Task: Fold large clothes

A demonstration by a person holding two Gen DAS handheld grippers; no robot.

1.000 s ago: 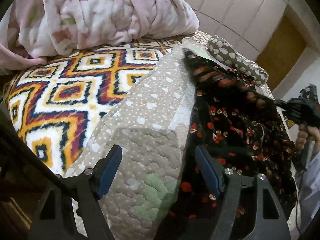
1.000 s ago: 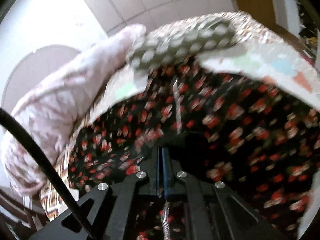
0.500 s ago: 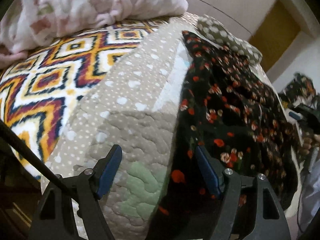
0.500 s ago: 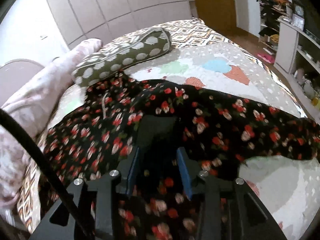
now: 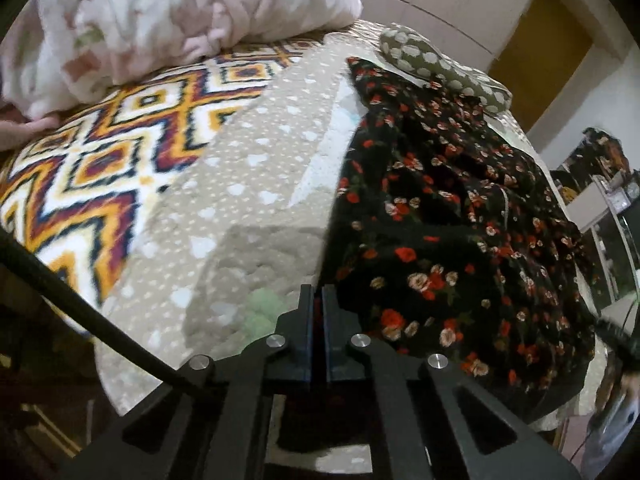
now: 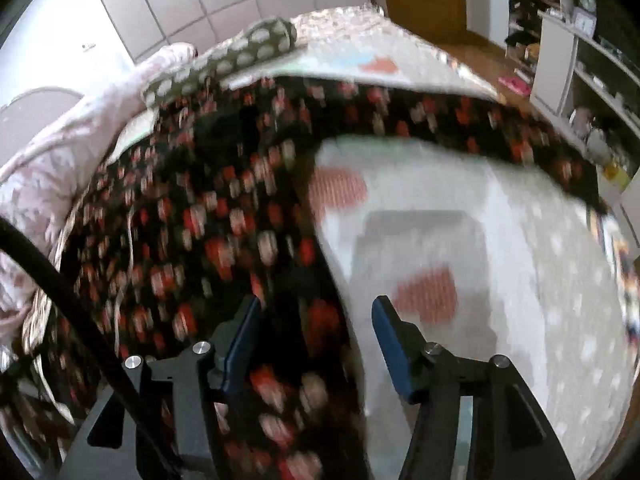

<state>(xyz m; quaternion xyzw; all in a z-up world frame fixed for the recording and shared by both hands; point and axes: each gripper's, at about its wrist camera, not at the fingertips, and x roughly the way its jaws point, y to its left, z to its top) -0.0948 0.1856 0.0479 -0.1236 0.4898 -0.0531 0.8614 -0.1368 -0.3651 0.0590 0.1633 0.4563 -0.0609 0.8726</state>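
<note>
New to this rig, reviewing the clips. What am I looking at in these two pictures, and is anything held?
No robot here: a person holds a two-finger gripper in each hand, each with a fisheye camera looking along its fingers. One picture is from the left one, the other from the right. Both show a bed with a black floral garment spread on it, a spotted cushion and a pink blanket. The left gripper is shut at the garment's near edge, probably pinching it; the fabric between the fingers is hard to see. The right gripper is open over the garment's edge, holding nothing.
</note>
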